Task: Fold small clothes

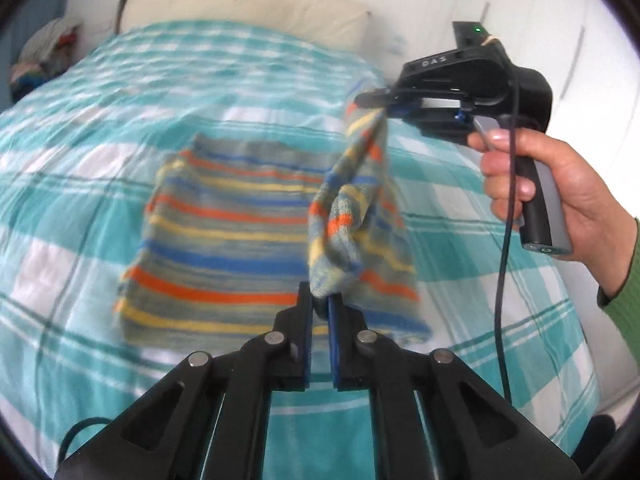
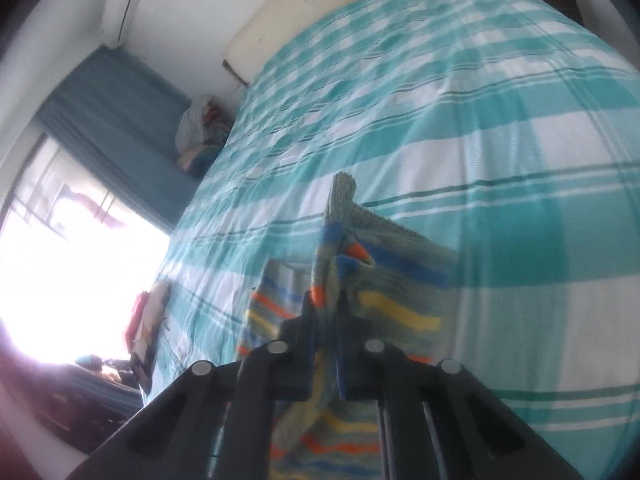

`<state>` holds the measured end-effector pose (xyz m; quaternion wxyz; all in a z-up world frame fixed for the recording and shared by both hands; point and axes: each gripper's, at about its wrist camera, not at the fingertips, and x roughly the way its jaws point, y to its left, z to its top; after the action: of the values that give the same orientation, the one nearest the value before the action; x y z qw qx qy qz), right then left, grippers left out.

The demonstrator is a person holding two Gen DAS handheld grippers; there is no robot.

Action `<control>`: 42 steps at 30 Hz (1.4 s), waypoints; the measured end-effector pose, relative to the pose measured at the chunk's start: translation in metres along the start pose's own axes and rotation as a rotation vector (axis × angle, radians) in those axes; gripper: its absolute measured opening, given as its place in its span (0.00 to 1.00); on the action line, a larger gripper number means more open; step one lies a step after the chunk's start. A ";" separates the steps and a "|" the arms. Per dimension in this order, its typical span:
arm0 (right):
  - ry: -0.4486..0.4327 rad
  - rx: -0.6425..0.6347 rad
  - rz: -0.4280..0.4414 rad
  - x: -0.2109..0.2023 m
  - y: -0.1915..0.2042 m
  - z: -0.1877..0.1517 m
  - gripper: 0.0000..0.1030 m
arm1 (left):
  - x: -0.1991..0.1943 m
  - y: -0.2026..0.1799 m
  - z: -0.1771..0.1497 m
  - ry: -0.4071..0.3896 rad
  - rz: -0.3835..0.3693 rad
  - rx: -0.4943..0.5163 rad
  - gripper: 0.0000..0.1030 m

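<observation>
While both grippers pinch its raised right edge, the striped knit sweater (image 1: 224, 232) lies on the checked bed (image 1: 80, 128). Left gripper (image 1: 320, 304) and right gripper (image 1: 378, 109) have fingers closed on soft, light, floppy fabric, best held at edges.

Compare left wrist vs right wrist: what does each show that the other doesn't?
Left wrist only: the right claw from outside, held by the person's right hand, and most of the striped sweater lying flat, with one edge lifted by both claws.

Right wrist only: a window, a blue curtain and a wall air conditioner.

Both: the checked bedspread, the cream pillow, and each claw shut on the sweater; left claw.
</observation>
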<state>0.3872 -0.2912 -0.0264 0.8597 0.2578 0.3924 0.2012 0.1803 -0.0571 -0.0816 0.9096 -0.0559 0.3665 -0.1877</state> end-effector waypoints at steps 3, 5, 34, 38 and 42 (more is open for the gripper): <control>0.037 -0.025 -0.006 0.043 0.034 -0.001 0.08 | 0.001 0.041 -0.002 0.026 0.056 -0.093 0.04; 0.065 -0.047 -0.021 0.072 0.054 -0.003 0.08 | 0.002 0.060 -0.006 0.041 0.081 -0.144 0.04; 0.237 -0.442 -0.275 0.050 0.063 -0.181 0.45 | 0.042 0.132 0.008 0.184 0.191 -0.241 0.38; 0.210 -0.455 -0.299 0.037 0.068 -0.204 0.46 | 0.012 0.136 0.004 0.165 0.191 -0.242 0.65; 0.166 -0.501 -0.342 0.004 0.085 -0.222 0.71 | -0.024 0.138 -0.001 0.123 0.206 -0.212 0.84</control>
<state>0.2044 -0.1586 -0.1020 0.8829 -0.0493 0.4371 0.1643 0.2054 0.0796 -0.0994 0.8888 -0.1020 0.4433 -0.0569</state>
